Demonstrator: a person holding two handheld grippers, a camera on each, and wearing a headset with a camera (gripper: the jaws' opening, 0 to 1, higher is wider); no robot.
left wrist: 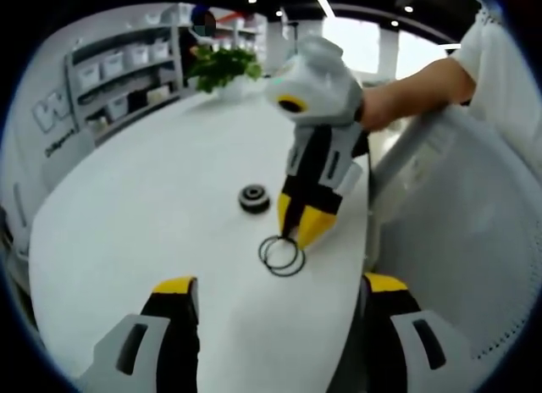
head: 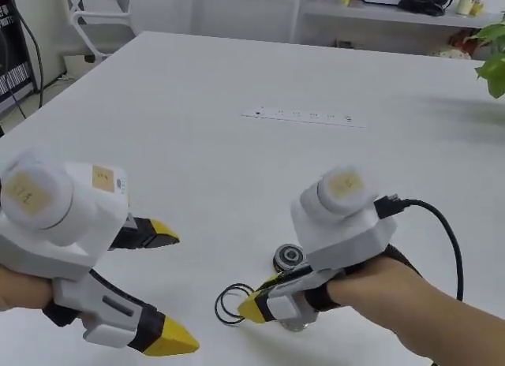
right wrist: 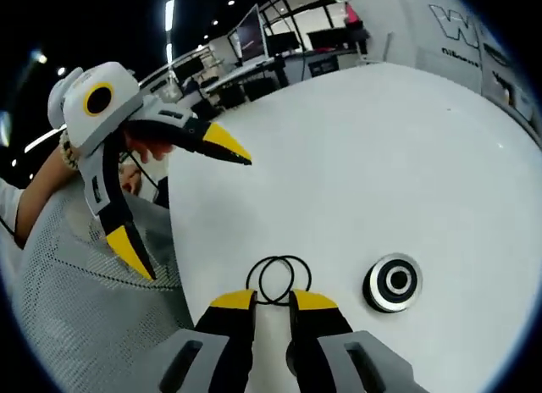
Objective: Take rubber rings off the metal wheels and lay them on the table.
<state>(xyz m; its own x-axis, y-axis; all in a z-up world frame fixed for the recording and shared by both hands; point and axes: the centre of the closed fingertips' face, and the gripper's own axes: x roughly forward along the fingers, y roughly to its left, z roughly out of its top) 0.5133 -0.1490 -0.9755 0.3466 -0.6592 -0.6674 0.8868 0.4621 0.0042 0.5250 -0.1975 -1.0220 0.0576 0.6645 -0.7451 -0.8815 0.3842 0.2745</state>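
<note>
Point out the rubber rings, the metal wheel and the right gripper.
rubber rings (right wrist: 285, 257), right gripper view, far arc of the loops.
metal wheel (right wrist: 392, 283), right gripper view, its hub.
right gripper (right wrist: 273, 301), right gripper view, midway between its yellow fingertips.

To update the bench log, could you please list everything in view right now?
rubber rings: two, black, overlapping, flat on the table at the right tongs' tips
metal wheel: one, silver and black, on the table beside the rings
power strip: one, white, mid-table
plant: one, green, far right edge
table: one, white
left tongs: grey, yellow tips, wide open, apart from the rings
right tongs: grey, yellow tips, jaws nearly together
</note>
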